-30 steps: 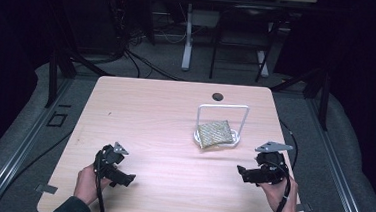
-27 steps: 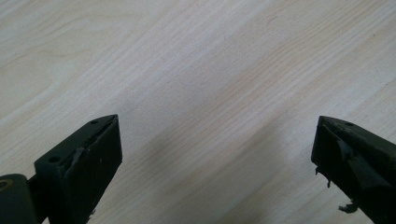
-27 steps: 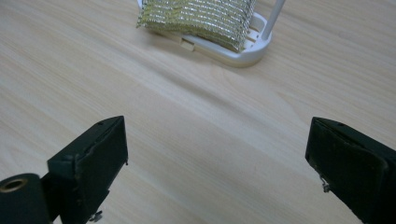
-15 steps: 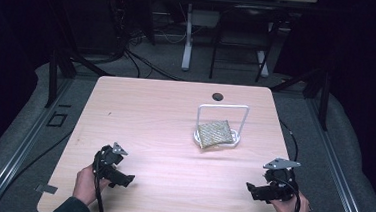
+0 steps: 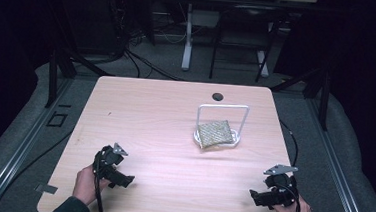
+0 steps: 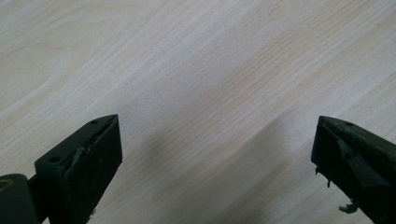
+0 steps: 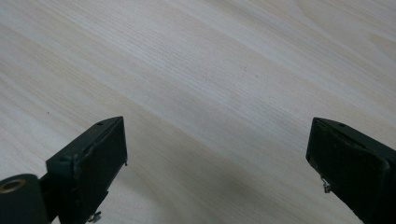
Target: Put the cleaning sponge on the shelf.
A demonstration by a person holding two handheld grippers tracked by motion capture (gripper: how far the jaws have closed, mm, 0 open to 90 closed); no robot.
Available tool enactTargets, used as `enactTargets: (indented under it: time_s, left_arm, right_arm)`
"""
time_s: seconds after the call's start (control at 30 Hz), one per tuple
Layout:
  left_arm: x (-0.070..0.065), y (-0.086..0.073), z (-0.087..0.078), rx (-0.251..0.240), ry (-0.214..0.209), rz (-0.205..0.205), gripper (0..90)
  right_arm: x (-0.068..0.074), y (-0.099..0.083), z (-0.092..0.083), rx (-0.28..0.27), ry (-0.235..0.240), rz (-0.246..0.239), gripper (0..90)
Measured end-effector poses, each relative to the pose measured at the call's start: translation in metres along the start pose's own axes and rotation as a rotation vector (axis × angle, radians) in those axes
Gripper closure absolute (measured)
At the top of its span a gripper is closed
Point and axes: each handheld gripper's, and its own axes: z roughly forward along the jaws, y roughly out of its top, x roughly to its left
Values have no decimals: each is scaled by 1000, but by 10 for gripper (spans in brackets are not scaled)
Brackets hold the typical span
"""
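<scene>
The woven pad [image 5: 214, 133] leans in a white wire stand [image 5: 224, 108] toward the table's [image 5: 150, 113] far right corner. It looks light and soft; take it by its upper edge. Your left gripper [image 5: 120, 179] and right gripper [image 5: 259, 197] rest near the front corners, jaws apart, empty.

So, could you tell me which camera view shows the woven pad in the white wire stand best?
The high view: the woven pad leans in the white wire stand on the table's far right part, seen whole. The left and right gripper views look down at bare tabletop between their open jaws.
</scene>
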Motion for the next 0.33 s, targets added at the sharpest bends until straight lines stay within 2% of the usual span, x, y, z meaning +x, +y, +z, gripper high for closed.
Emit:
enactTargets:
  time_s: [0.33]
  left_arm:
    - [0,2,3,15,-5,1,19]
  right_arm:
    - [0,1,0,0,1,-12,70]
